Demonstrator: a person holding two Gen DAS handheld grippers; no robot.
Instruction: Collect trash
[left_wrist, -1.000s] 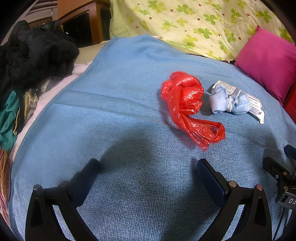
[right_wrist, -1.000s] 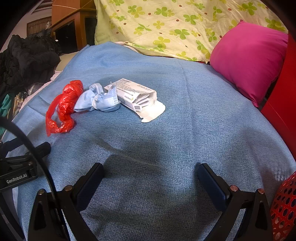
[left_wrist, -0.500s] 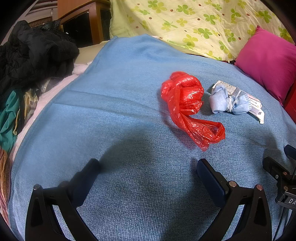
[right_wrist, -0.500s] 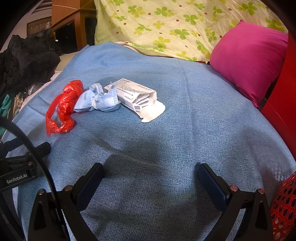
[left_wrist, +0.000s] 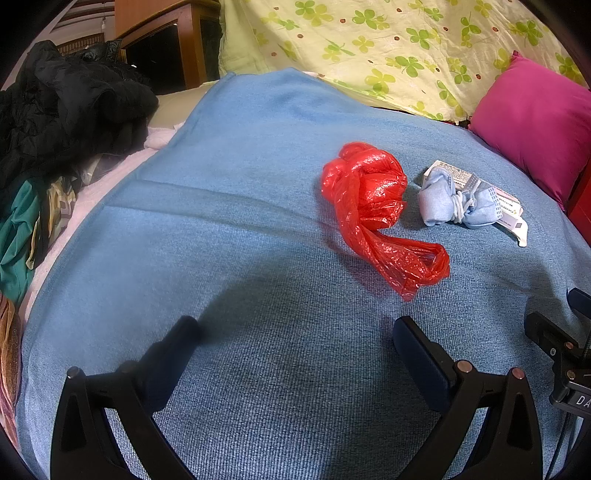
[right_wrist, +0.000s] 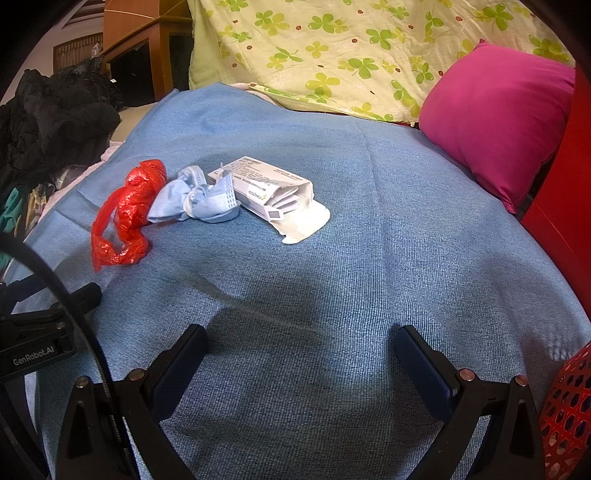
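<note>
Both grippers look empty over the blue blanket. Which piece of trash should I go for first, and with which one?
Probably ease the open left gripper forward to the red plastic bag: it lies nearest, just ahead and right of its fingers, apart from the crumpled blue mask.

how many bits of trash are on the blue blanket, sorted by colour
red: 1, the crumpled plastic bag
light blue: 1, the balled-up face mask
white: 1, the opened paper box
total: 3, all lying on the blue blanket
</note>
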